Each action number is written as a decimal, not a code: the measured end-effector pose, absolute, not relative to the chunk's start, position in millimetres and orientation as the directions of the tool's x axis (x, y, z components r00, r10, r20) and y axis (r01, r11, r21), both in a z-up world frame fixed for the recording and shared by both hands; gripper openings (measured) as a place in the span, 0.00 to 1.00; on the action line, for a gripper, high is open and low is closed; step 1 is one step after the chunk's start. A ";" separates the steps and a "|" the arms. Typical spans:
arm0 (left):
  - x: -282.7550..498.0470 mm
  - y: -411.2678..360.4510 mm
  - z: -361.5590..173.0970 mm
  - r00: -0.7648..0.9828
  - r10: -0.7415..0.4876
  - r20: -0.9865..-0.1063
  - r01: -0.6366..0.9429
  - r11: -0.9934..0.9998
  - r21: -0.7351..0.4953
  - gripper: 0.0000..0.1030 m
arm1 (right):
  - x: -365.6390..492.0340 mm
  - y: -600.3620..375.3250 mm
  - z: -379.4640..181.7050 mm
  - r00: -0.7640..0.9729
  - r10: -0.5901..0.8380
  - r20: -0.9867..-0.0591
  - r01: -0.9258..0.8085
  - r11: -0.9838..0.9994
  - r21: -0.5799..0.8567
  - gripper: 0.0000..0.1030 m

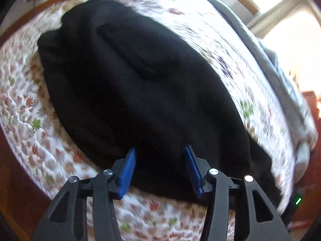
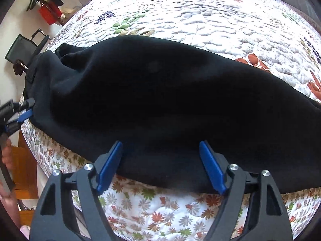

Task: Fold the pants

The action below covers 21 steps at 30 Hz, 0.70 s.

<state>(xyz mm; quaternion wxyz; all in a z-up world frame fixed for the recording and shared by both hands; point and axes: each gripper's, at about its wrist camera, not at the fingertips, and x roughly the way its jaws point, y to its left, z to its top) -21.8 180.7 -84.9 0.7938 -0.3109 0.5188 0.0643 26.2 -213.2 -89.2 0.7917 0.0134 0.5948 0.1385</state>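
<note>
Black pants (image 1: 140, 92) folded on floral quilt (image 1: 26, 108); left gripper (image 1: 159, 156) jaws apart (nothing clamped).

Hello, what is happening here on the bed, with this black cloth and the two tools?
A person is folding black pants on a bed with a flowered quilt, using tongs in each hand. The pants lie in a long dark bundle across the quilt, near its edge. The right tongs stand open over the near edge of the pants, and nothing is pinched. The left tongs are also open, above the pants, holding nothing. In the right view they show at the pants' far left end.
</note>
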 end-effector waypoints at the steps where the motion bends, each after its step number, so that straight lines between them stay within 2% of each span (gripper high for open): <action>1: -18.9 187.8 -87.5 0.459 -0.245 -0.854 -0.435 0.777 -0.456 0.49 | 25.8 -211.4 -89.4 0.257 0.230 -0.939 -0.208 0.962 0.178 0.76; 7: -5.8 211.5 -88.0 0.485 -0.277 -0.829 -0.488 0.701 -0.520 0.46 | 27.5 -210.2 -92.8 0.259 0.224 -0.940 -0.219 0.961 0.168 0.78; 9: -2.4 214.3 -95.3 0.474 -0.284 -0.834 -0.517 0.677 -0.524 0.34 | 28.3 -210.5 -93.7 0.259 0.227 -0.939 -0.220 0.960 0.171 0.78; 11: -2.9 216.6 -101.7 0.478 -0.286 -0.830 -0.530 0.660 -0.532 0.15 | 27.9 -211.2 -93.5 0.260 0.227 -0.939 -0.221 0.960 0.171 0.79; 13: -3.9 211.8 -100.0 0.507 -0.291 -0.811 -0.515 0.652 -0.556 0.13 | 27.5 -210.7 -93.7 0.261 0.223 -0.939 -0.227 0.960 0.165 0.79; 18: -52.4 190.7 -49.1 0.636 -0.155 -0.756 -0.454 0.717 -0.529 0.12 | 27.7 -212.9 -93.3 0.255 0.235 -0.938 -0.231 0.957 0.177 0.79; 21: -79.4 178.7 -48.5 0.624 -0.104 -0.775 -0.479 0.732 -0.484 0.12 | 28.0 -212.5 -93.5 0.252 0.235 -0.939 -0.231 0.957 0.178 0.81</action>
